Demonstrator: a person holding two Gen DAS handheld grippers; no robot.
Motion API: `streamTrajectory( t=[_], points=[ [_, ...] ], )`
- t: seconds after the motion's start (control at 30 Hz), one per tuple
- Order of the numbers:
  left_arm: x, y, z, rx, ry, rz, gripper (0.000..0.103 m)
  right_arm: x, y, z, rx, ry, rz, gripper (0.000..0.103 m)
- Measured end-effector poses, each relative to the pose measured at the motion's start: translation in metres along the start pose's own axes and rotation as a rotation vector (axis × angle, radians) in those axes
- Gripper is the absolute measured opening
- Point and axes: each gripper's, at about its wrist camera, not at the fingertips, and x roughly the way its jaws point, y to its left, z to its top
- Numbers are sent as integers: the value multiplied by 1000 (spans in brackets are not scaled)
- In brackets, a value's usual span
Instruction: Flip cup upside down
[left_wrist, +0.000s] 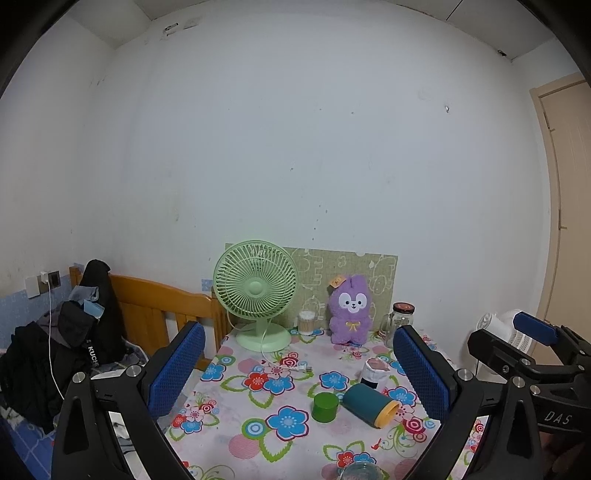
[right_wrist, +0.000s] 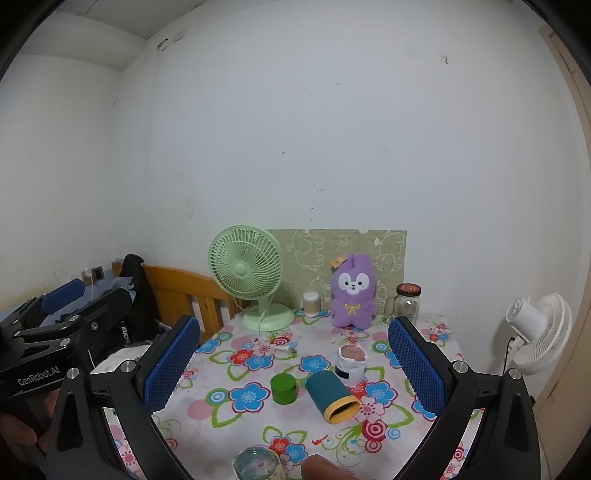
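A dark teal cup with a yellow rim (left_wrist: 370, 404) lies on its side on the floral tablecloth (left_wrist: 236, 435), mouth toward the front right. It also shows in the right wrist view (right_wrist: 331, 396). My left gripper (left_wrist: 299, 369) is open and empty, held above the table's near edge with the cup ahead between its blue pads (left_wrist: 177, 369). My right gripper (right_wrist: 293, 363) is open and empty, the cup ahead between its fingers. Each gripper shows at the edge of the other's view.
A small green tin (right_wrist: 283, 388) stands left of the cup, a white pouch (right_wrist: 351, 363) behind it. A green fan (right_wrist: 246, 273), purple plush (right_wrist: 352, 295), swab jar (right_wrist: 311, 303) and glass jar (right_wrist: 407, 302) line the back. A clear glass (right_wrist: 256, 463) sits at the front edge.
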Motion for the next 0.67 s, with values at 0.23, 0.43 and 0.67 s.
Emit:
streamTrajectory(
  t=[0.23, 0.43, 0.67],
  points=[
    [-1, 1, 0, -1, 2, -3, 103, 0, 0, 1, -1, 3, 0, 103],
    [-1, 1, 0, 0, -1, -1, 103, 2, 0, 1, -3, 2, -2, 103],
    [-1, 0, 0, 4, -2, 0, 103, 2, 1, 1, 0, 3, -4, 103]
  ],
)
